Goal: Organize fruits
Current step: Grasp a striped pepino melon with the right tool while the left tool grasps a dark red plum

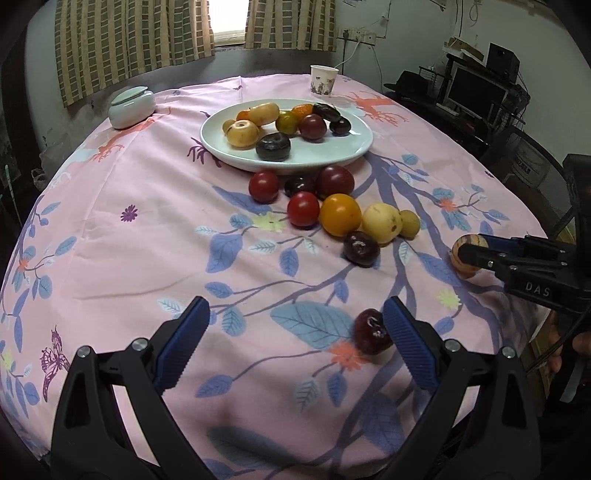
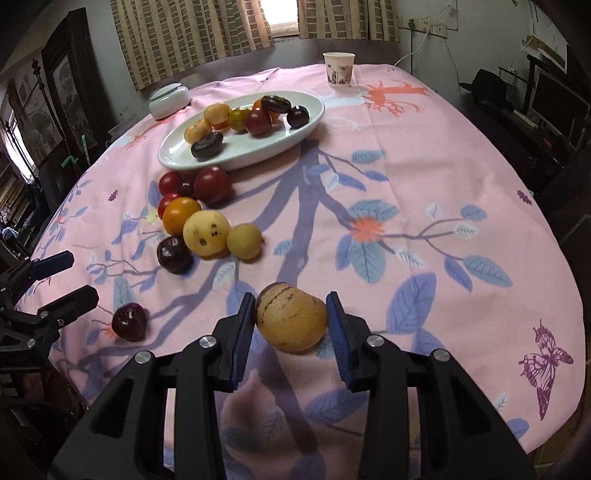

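A pink leaf-print cloth (image 2: 424, 155) covers the counter; checked curtains (image 1: 133, 37) hang behind. The white plate (image 1: 332, 147) holds several fruits, and more lie loose just before it. The right tool (image 2: 291, 321) is clamped on a tan streaked fruit (image 2: 291, 317). The left tool (image 1: 295, 336) stands apart, with a dark plum (image 1: 371, 332) beside its right finger, partly hidden.

daylight from the window (image 1: 229, 22) behind the curtains (image 2: 192, 29) lights my view softly; the room's sides stay dim. fisheye bends the table (image 2: 443, 155) edges, corners go black, and fruit throws soft shadows.
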Motion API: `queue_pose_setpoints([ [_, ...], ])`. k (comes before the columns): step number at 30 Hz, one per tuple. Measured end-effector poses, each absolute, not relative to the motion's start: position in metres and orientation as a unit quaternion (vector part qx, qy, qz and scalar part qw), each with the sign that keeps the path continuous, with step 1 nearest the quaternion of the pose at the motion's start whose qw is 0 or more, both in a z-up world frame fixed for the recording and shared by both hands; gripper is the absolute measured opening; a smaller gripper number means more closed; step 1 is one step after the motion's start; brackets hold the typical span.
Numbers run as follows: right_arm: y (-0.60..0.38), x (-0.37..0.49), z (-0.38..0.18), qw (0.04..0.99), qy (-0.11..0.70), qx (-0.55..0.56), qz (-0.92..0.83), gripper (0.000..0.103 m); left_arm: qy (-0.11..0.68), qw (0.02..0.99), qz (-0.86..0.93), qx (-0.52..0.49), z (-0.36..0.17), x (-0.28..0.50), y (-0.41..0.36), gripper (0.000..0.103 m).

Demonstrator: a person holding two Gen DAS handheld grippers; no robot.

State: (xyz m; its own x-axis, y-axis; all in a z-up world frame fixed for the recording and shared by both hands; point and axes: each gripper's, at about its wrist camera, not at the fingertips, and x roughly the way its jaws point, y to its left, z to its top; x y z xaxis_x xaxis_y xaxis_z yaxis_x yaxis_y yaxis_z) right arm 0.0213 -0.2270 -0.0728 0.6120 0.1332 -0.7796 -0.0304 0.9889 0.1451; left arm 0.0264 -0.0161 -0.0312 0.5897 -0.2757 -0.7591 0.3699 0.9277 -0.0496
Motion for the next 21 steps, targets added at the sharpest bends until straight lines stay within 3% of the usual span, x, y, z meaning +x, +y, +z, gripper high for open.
queue_pose_setpoints([
  [6,-0.223,0.031,-0.087,0.886,0.458,0.053,0.056,0.041,0.419,0.887,-0.182,0.068,-0.037,0.017,-0.025,0.096],
  [19,-0.221,0.001,-0.067,0.913,0.407,0.004,0.010,0.041,0.442,0.874,-0.180,0.095,-0.060,0.019,-0.051,0.095],
  [20,-0.222,-0.001,-0.066,0.914,0.405,0.005,0.009,0.041,0.442,0.874,-0.178,0.097,-0.062,0.019,-0.053,0.084],
  [21,-0.223,-0.002,-0.066,0.914,0.405,0.009,0.012,0.041,0.447,0.870,-0.182,0.098,-0.064,0.019,-0.055,0.065],
])
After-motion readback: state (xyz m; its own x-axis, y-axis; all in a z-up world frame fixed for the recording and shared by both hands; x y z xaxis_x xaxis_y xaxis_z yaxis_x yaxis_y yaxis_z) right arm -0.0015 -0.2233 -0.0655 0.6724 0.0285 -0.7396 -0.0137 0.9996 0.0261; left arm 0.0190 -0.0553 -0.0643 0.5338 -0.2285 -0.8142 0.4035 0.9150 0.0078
